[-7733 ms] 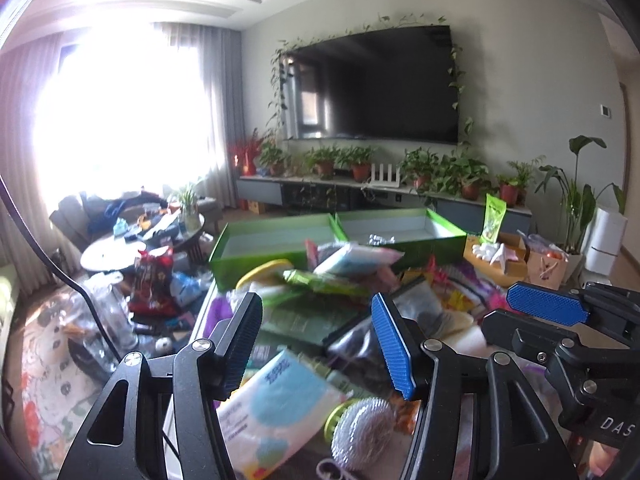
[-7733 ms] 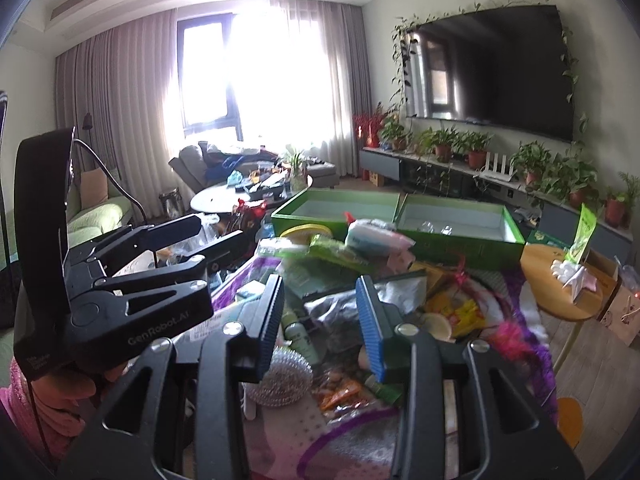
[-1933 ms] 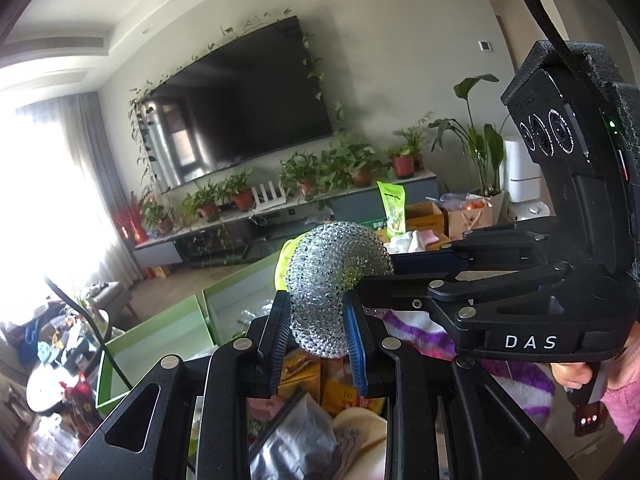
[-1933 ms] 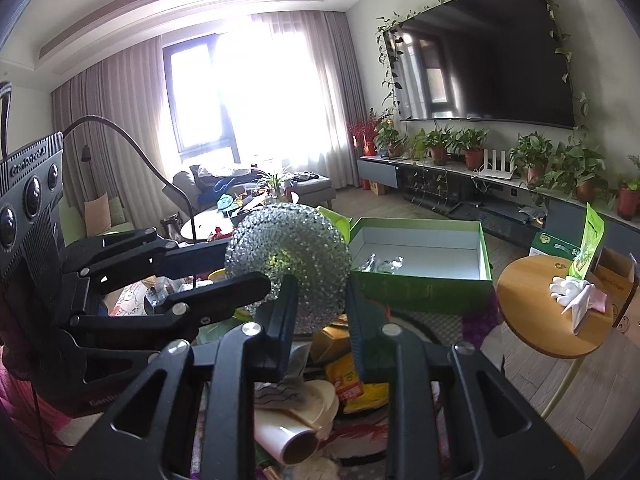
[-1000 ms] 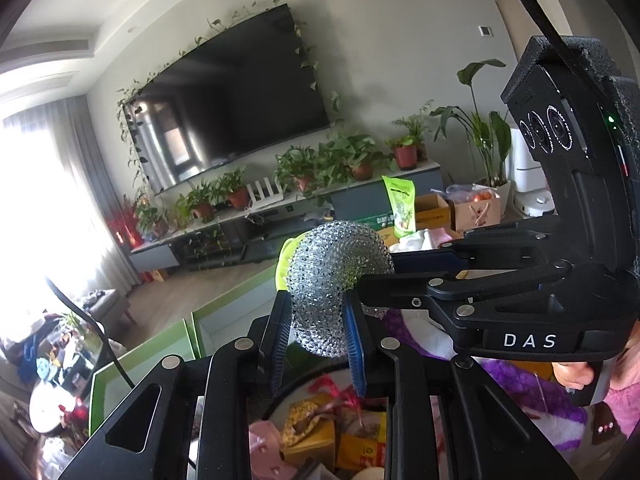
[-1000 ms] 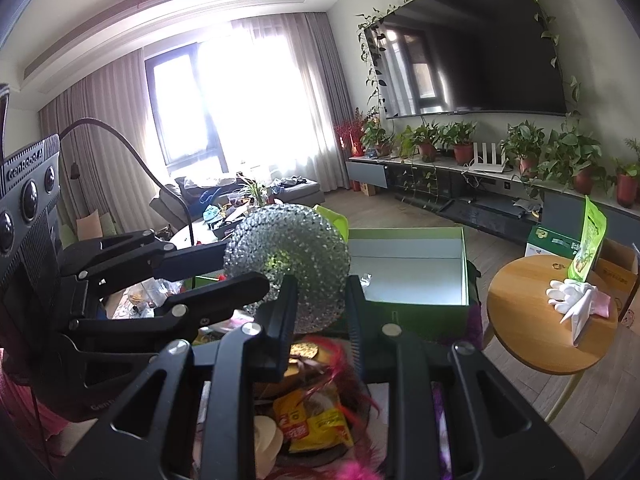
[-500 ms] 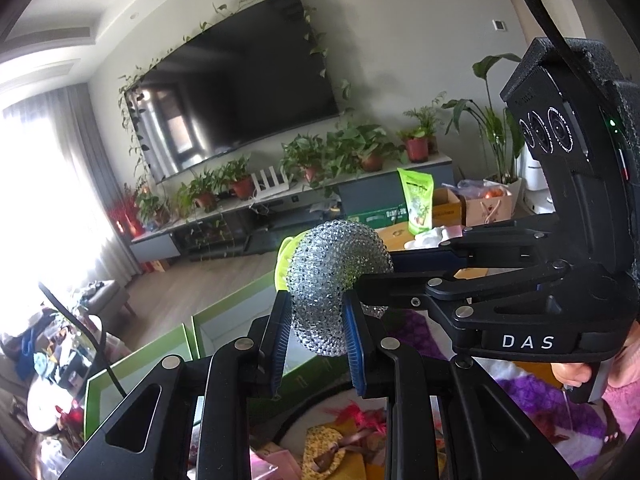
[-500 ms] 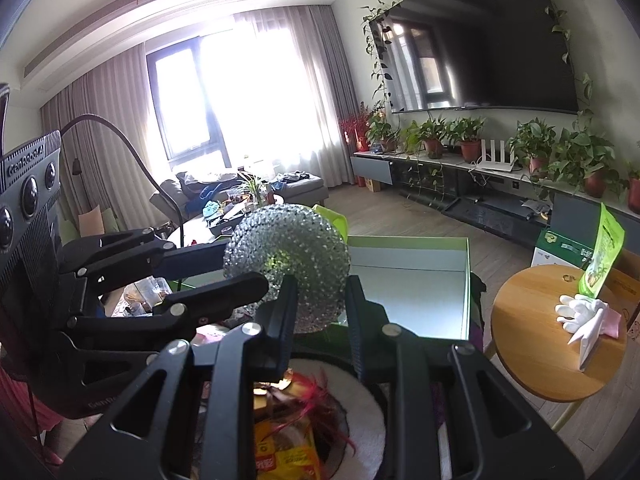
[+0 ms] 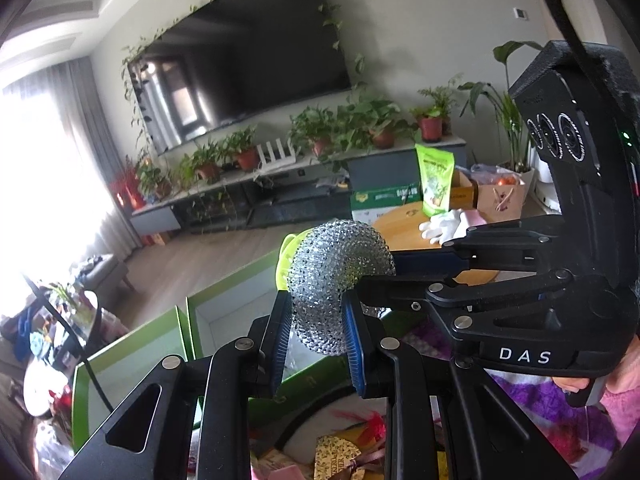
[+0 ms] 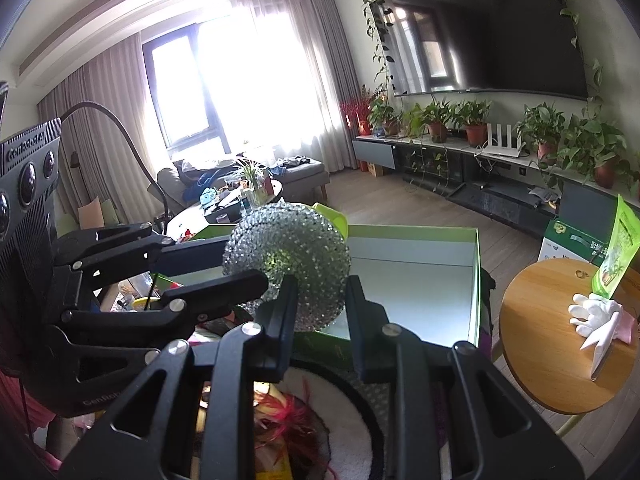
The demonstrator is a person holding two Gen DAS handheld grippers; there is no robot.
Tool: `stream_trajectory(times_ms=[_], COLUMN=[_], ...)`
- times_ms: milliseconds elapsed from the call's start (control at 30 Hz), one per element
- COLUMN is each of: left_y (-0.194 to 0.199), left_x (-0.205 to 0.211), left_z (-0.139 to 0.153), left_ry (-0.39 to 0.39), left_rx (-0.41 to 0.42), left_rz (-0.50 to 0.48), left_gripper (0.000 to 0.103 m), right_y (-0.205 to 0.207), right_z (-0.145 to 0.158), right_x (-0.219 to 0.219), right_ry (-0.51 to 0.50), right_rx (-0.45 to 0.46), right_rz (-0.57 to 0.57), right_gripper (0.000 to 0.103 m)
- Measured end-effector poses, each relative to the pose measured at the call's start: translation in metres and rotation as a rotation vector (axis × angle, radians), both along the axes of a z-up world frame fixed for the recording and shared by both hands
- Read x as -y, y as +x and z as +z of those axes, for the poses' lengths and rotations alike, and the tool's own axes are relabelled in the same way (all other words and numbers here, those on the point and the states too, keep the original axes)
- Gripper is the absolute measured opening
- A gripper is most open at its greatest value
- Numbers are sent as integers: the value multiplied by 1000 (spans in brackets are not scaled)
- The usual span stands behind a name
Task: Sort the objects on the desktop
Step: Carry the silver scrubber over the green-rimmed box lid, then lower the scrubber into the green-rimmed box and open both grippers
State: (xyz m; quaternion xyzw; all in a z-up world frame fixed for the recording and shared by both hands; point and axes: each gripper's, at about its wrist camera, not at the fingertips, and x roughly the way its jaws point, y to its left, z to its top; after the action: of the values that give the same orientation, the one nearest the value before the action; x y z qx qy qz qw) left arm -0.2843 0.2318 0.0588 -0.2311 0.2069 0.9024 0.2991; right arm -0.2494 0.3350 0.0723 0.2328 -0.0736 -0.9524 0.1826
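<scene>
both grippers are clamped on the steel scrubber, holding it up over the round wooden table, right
Not quite. Both the left gripper and right gripper are clamped on the steel scrubber, but the right wrist view shows it over the green box; the round wooden table stands off to the side.

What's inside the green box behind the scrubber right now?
The green box shows a pale bare floor on its right side. The steel scrubber, clamped by both the left gripper and right gripper, hides its near-left part.
</scene>
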Motion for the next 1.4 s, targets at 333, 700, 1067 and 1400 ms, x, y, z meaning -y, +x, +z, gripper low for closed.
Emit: stream_trajectory(times_ms=[333,700,1067,1400], left_y=[-17,-31,-43,-49], left_x=[-14,-29,-31,-31], left_z=[-11,-26,-38,-45], left_ry=[-31,-66,-85,-95], left_rx=[37,62,86,100], left_rz=[37,58,77,85], left_gripper=[25,25,26,25], right_y=[-21,-35,-45,-50], right_z=[-13,-28,-39,-46], right_x=[-8,-14,-9,-6], right_ry=[-7,-5,6,13], right_rx=[29,59,91,110], right_rz=[8,9,9,-3], right_gripper=[24,24,24,24])
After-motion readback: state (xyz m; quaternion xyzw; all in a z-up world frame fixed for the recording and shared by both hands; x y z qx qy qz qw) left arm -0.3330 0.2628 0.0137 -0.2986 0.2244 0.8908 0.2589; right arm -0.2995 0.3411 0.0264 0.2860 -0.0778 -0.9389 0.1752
